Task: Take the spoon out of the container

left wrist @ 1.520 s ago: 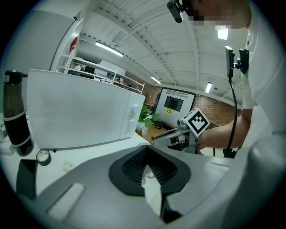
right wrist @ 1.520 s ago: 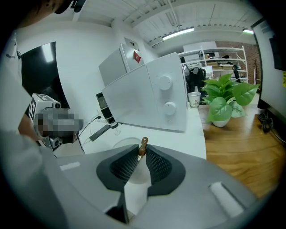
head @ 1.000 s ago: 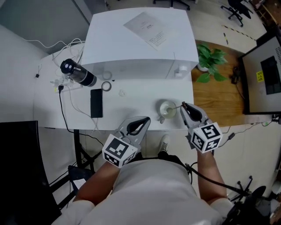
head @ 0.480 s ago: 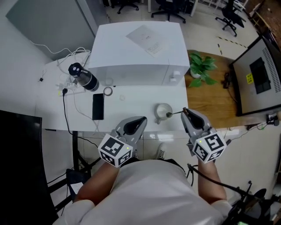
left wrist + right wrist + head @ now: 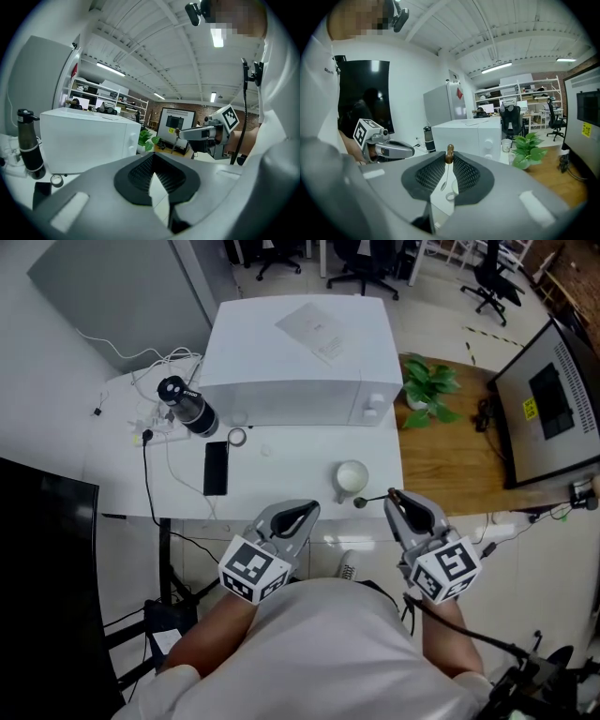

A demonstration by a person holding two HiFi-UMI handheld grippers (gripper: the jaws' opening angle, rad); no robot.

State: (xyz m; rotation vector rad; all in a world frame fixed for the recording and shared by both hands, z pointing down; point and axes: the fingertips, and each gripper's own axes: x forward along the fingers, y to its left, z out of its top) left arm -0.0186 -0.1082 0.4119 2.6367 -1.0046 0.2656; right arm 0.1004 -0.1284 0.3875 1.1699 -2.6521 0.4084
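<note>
A white cup (image 5: 352, 477) stands on the white table (image 5: 291, 488) near its front edge. My right gripper (image 5: 393, 495) is shut on the brown handle end of a thin metal spoon (image 5: 370, 501). The spoon hangs free of the cup, to its right and nearer to me. In the right gripper view the spoon (image 5: 446, 171) dangles from the right gripper (image 5: 449, 158), its bowl over the cup (image 5: 452, 190) below. My left gripper (image 5: 305, 511) hovers at the table's front edge, left of the cup, shut with nothing in it; the left gripper (image 5: 151, 157) has its tips together.
A white microwave (image 5: 300, 352) fills the back of the table. A black bottle (image 5: 187, 407), a tape ring (image 5: 237, 437), a black phone (image 5: 216, 468) and cables lie at the left. A potted plant (image 5: 427, 390) and a monitor (image 5: 553, 399) stand at the right.
My right gripper has risen and drawn back toward me, and the spoon has come up out of the cup. The left gripper has also lifted a little.
</note>
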